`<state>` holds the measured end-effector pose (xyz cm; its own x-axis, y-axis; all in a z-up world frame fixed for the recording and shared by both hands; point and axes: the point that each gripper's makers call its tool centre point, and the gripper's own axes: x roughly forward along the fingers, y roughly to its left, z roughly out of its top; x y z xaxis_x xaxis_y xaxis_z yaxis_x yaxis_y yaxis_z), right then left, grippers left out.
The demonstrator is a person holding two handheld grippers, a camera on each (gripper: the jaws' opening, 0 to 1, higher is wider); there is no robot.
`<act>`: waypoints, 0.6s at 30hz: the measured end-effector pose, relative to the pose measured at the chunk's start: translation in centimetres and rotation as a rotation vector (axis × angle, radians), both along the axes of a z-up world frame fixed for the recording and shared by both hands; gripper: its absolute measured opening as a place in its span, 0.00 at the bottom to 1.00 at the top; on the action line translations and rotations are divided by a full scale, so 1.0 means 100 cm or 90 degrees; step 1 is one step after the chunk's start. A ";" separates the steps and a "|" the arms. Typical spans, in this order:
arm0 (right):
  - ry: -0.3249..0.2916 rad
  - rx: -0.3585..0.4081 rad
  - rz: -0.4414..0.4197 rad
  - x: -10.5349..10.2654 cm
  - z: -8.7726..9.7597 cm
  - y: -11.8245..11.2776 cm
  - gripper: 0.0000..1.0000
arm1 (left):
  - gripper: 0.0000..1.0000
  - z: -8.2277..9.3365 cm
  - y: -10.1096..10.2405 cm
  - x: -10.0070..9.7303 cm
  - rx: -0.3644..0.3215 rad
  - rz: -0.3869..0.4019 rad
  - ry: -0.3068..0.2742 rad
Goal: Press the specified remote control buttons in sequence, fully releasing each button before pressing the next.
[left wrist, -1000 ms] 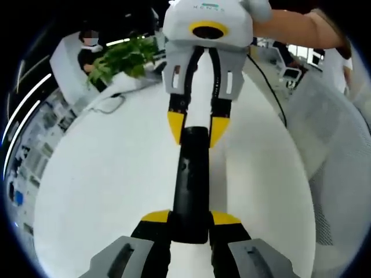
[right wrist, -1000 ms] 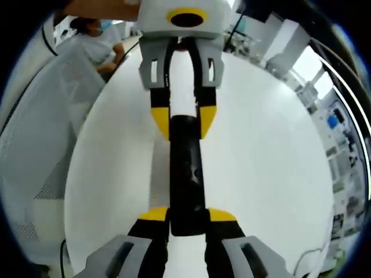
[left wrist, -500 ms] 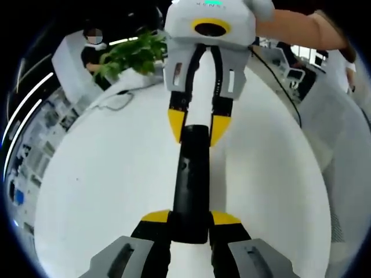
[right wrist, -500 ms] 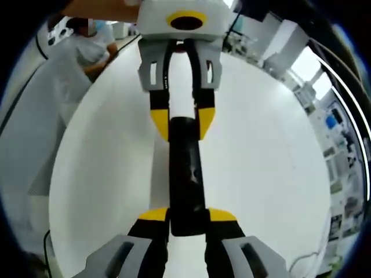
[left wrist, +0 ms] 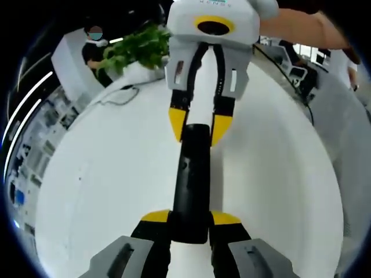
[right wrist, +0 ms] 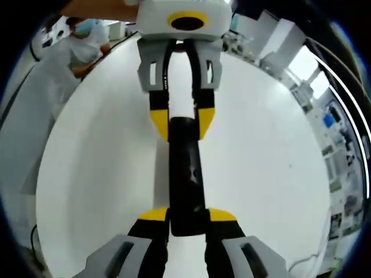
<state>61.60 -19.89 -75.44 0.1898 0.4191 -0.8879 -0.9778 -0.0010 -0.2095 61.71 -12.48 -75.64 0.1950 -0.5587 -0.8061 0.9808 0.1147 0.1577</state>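
A long black remote (left wrist: 190, 174) hangs over the white table (left wrist: 104, 185), held at both ends. In the left gripper view my left gripper (left wrist: 190, 219) is shut on its near end, yellow fingertips (left wrist: 155, 217) on either side. My right gripper (left wrist: 199, 126) comes in from the top and is shut on the far end. The right gripper view mirrors this: my right gripper (right wrist: 187, 215) clamps the near end of the remote (right wrist: 185, 168), and the left gripper (right wrist: 182, 123) clamps the far end. Small buttons show faintly on the remote's face.
The round white table (right wrist: 278, 174) spreads under everything. A green plant (left wrist: 136, 49) and a thin cable (left wrist: 119, 98) sit at its far edge. A person (left wrist: 93, 39) sits behind the plant. Another person (right wrist: 87, 43) in white stands by the table edge. A bare forearm (left wrist: 295, 26) reaches in.
Both grippers keep the same hold on the remote. The background has slid sideways in both views, so the hands and remote have swung together over the table.
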 end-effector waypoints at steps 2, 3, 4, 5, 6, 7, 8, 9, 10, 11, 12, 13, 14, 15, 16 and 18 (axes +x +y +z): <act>-0.003 0.000 0.001 0.003 -0.003 0.000 0.20 | 0.24 -0.002 0.000 0.003 0.006 0.000 -0.002; -0.003 0.000 0.001 0.005 -0.005 0.000 0.20 | 0.24 -0.003 0.000 0.004 0.007 0.001 -0.002; -0.002 0.000 0.001 0.005 -0.005 0.000 0.20 | 0.24 -0.004 0.001 0.005 0.008 0.001 -0.002; 0.000 0.000 0.001 0.006 -0.008 0.001 0.20 | 0.24 -0.005 0.001 0.005 0.009 0.002 -0.001; 0.002 0.002 0.001 0.007 -0.010 0.001 0.20 | 0.24 -0.006 0.001 0.005 0.012 0.002 0.000; 0.004 0.002 0.001 0.008 -0.011 0.002 0.20 | 0.24 -0.007 0.002 0.006 0.014 0.001 0.000; 0.004 0.001 0.001 0.008 -0.013 0.002 0.20 | 0.24 -0.008 0.002 0.006 0.015 0.002 0.001; 0.002 -0.001 0.002 0.009 -0.014 0.002 0.20 | 0.24 -0.008 0.002 0.007 0.015 0.004 0.001; 0.001 -0.004 0.003 0.010 -0.016 0.003 0.20 | 0.24 -0.009 0.002 0.008 0.012 0.011 0.007; 0.002 -0.006 0.004 0.010 -0.017 0.003 0.20 | 0.24 -0.010 0.002 0.009 0.011 0.011 0.010; 0.002 -0.006 0.005 0.010 -0.018 0.003 0.20 | 0.24 -0.011 0.003 0.009 0.015 0.011 0.011; 0.003 -0.005 0.006 0.010 -0.018 0.004 0.20 | 0.24 -0.013 0.003 0.008 0.020 0.010 0.010; 0.003 -0.006 0.008 0.010 -0.019 0.005 0.20 | 0.24 -0.015 0.004 0.008 0.027 0.008 0.011; 0.003 -0.008 0.010 0.010 -0.019 0.006 0.20 | 0.24 -0.015 0.005 0.008 0.030 0.007 0.011; 0.001 -0.012 0.014 0.010 -0.020 0.007 0.20 | 0.24 -0.016 0.005 0.008 0.032 0.007 0.012; 0.004 -0.013 0.014 0.011 -0.022 0.007 0.20 | 0.24 -0.017 0.006 0.009 0.035 0.008 0.014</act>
<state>62.67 -19.23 -77.61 0.1750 0.4044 -0.8977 -0.9788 -0.0269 -0.2029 62.58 -11.89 -77.36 0.1833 -0.5115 -0.8395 0.9827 0.1183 0.1425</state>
